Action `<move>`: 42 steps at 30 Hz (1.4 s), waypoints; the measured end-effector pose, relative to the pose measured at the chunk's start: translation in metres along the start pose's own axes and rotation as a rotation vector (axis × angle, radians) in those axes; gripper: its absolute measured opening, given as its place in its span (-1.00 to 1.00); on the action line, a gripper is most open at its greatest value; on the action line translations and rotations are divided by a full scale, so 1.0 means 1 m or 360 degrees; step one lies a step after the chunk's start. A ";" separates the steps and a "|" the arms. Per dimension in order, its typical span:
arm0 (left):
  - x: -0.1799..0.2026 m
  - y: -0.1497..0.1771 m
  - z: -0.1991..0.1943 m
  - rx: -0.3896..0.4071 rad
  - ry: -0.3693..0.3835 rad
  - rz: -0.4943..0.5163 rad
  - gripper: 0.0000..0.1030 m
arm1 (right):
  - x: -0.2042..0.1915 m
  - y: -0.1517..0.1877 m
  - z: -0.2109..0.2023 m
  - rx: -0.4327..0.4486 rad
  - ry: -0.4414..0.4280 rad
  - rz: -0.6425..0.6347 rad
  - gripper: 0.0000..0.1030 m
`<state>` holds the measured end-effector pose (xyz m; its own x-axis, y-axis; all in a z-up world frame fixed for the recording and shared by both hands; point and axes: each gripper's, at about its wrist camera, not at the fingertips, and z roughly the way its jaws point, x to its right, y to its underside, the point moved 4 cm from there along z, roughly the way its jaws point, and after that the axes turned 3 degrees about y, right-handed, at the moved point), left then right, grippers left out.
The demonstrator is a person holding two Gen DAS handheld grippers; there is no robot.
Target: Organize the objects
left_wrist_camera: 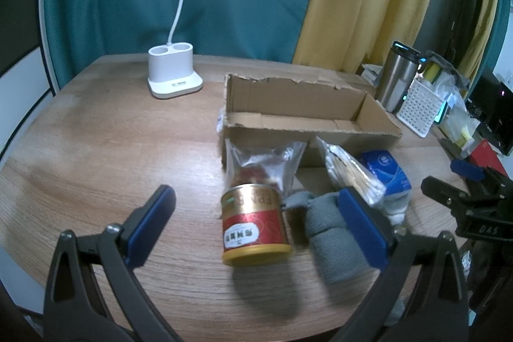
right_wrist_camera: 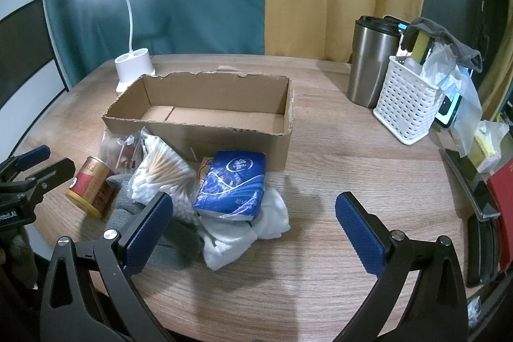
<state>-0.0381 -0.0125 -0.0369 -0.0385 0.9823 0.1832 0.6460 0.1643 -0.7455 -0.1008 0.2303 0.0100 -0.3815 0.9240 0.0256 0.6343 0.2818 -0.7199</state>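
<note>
The left gripper [left_wrist_camera: 256, 228] stood wide open, its blue pads apart and empty, with the red-and-gold can [left_wrist_camera: 255, 223] directly between and just ahead of them on the wooden table [left_wrist_camera: 105, 146]. The can was tilted, its long axis leaning away from the gripper, gold rim toward the camera; its label carried characters that appeared inverted and were too blurred to read. Touching the right pad of that gripper lay a rolled grey sock [left_wrist_camera: 327, 229], which crowded the can's right flank. Beyond the can leaned a clear plastic bag [left_wrist_camera: 266, 162] with red contents, and farther ahead sat the open cardboard box [left_wrist_camera: 307, 117], empty, its long axis running left to right across the view. The right gripper [right_wrist_camera: 255, 229] was likewise open and held nothing; ahead of its left pad lay a bag of cotton swabs [right_wrist_camera: 163, 172], the wooden sticks pointing roughly toward the box, and a blue tissue pack [right_wrist_camera: 234, 181] marked "Vinda", resting on a crumpled white cloth [right_wrist_camera: 256, 226]. The pack's long axis pointed away from the gripper toward the box wall. To the far left of the right gripper the other tool showed partial lettering ending in "AI". Well ahead and to the right stood a steel tumbler [right_wrist_camera: 372, 60] with a black lid and a white perforated basket [right_wrist_camera: 404, 101] stuffed with items, while a white desk lamp [right_wrist_camera: 131, 66] stood lit behind the box's left corner.
</note>
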 end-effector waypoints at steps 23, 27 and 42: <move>0.002 0.001 0.000 -0.0008 0.0001 -0.0004 0.99 | -0.001 0.000 0.001 -0.0009 0.0005 0.0002 1.00; 0.000 0.002 0.003 -0.0019 -0.0001 -0.0010 0.99 | -0.002 0.000 0.003 -0.0019 0.0005 0.0003 1.00; -0.010 0.006 0.024 -0.0101 -0.0017 -0.0043 0.99 | -0.004 -0.001 0.017 -0.0071 0.0004 0.0004 1.00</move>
<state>-0.0521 -0.0192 -0.0586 -0.0647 0.9786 0.1955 0.6917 0.1852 -0.6980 -0.1114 0.2223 -0.0014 -0.3783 0.9253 0.0253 0.6646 0.2905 -0.6884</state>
